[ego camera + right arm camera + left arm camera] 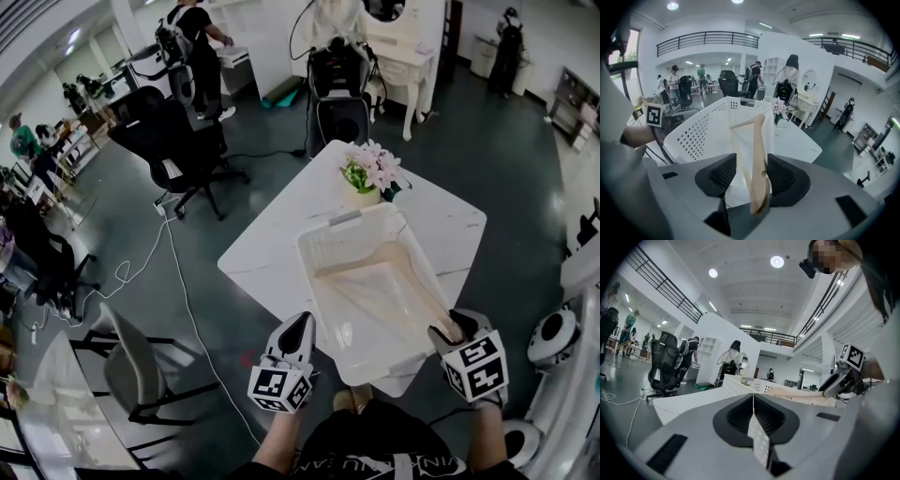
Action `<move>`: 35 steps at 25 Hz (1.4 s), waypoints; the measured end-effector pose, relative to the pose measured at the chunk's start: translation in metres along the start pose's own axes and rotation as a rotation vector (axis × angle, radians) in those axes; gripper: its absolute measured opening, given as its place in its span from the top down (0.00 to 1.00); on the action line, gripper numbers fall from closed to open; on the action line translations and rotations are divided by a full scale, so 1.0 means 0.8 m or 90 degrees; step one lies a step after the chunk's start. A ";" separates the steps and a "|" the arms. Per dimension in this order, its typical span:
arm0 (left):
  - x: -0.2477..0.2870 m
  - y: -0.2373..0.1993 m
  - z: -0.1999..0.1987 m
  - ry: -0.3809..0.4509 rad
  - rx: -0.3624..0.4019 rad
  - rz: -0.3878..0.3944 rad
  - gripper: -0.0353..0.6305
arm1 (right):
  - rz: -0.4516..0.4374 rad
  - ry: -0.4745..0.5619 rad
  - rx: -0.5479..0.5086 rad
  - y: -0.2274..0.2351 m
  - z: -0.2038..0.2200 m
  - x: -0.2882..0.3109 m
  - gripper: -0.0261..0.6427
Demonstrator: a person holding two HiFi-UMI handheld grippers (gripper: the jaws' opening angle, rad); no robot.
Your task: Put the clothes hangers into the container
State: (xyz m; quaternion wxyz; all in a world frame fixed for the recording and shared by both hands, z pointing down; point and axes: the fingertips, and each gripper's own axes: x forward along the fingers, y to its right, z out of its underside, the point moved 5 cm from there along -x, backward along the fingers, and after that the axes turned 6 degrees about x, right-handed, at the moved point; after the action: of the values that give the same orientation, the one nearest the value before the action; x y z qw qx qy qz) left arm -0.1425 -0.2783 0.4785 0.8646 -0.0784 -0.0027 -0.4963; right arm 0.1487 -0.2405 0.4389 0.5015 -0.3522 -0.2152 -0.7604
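A white perforated container (323, 239) stands on the white table (262, 253). A pale wooden clothes hanger (394, 281) lies slanted inside it, its near end reaching over the front right rim. My right gripper (450, 330) is at that end. In the right gripper view the hanger (758, 154) stands between the spread jaws of the right gripper (752, 176), with a clear gap on the left side; it leans close to the right pad. My left gripper (300, 328) hovers by the container's front left corner. Its jaws (753, 401) are shut on nothing.
A pot of pink flowers (370, 173) stands at the table's far end, just behind the container. Office chairs (173, 141), floor cables and several people are around the room. My own legs are under the table's near edge.
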 end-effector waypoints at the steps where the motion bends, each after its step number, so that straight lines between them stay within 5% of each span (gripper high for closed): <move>1: -0.001 0.000 0.000 0.000 0.000 0.000 0.93 | 0.001 0.002 -0.003 -0.001 0.001 -0.001 0.67; 12: -0.033 0.004 0.006 -0.006 -0.005 0.002 0.93 | 0.039 0.093 -0.030 -0.020 -0.004 -0.030 0.67; 19: -0.052 0.011 0.017 -0.014 -0.010 0.008 0.93 | -0.003 0.235 -0.013 -0.048 -0.013 -0.063 0.77; 24: -0.059 0.018 0.013 -0.015 0.007 0.012 0.93 | -0.010 0.207 -0.078 -0.061 -0.002 -0.061 0.87; 35: -0.080 0.030 -0.012 0.007 0.032 -0.013 0.93 | -0.041 0.242 -0.105 -0.070 -0.005 -0.069 0.89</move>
State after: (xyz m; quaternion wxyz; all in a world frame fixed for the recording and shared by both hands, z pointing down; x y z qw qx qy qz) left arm -0.1550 -0.2127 0.4606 0.8610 -0.0535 -0.0112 -0.5056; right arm 0.1099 -0.1870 0.3962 0.4780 -0.2353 -0.0653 -0.8437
